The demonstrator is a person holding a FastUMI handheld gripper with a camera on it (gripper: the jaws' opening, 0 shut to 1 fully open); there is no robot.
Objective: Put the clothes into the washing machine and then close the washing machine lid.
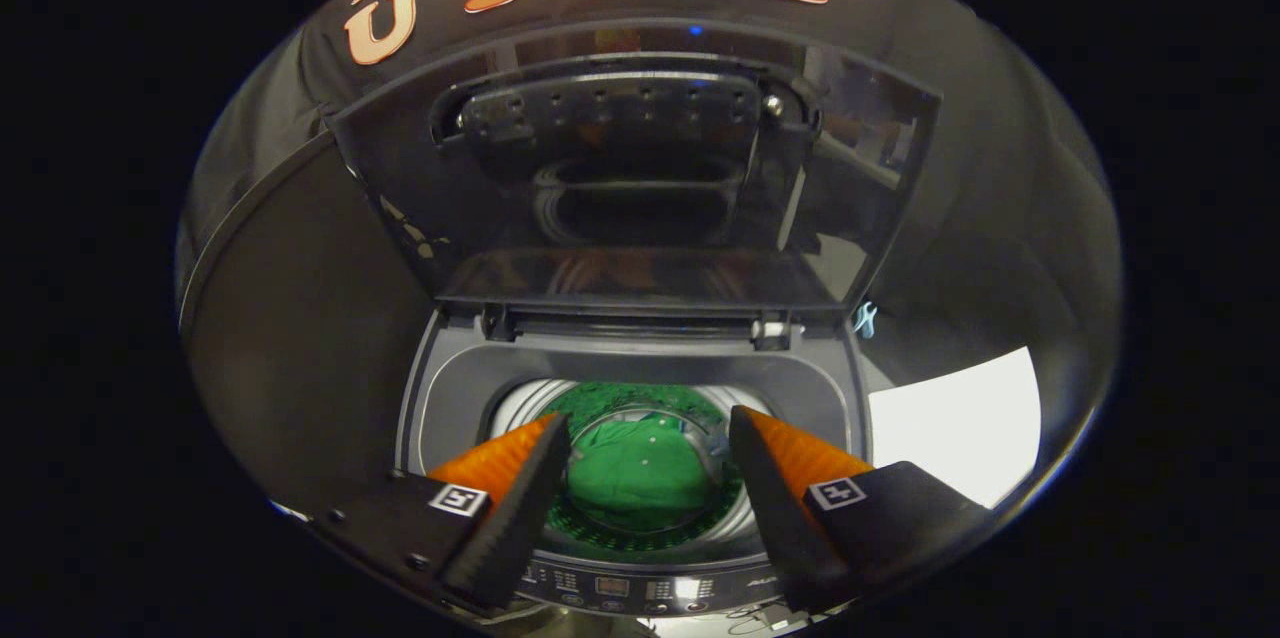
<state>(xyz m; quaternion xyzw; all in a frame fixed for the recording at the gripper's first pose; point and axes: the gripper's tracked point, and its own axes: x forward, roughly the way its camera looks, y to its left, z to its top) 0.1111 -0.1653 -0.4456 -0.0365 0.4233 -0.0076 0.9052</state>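
While I hold my hand-held gripper [648, 438] above the dark grey top-loading washing machine [440, 398], its two fingers stand spread wide apart and grasp nothing. Between the fingertips, and below them, I look straight down into the round metal drum [525, 396], where the green cloth garment [636, 473] lies bunched at the bottom; its colour tints the perforated drum wall around it. The garment touches neither finger. At 12 o'clock from the drum, the smoked translucent lid [640, 188] stands raised on its hinges at the rear rim, tilted back toward the black cloth wall, with a dark perforated plastic panel [620, 108] fixed near its upper part. At 6 o'clock from the drum, just under my fingers, runs the machine's curved control panel [612, 590] with small buttons and a lit display. At 3 o'clock from the opening, beyond the machine's side, a bright white rectangular surface [950, 423] shows.
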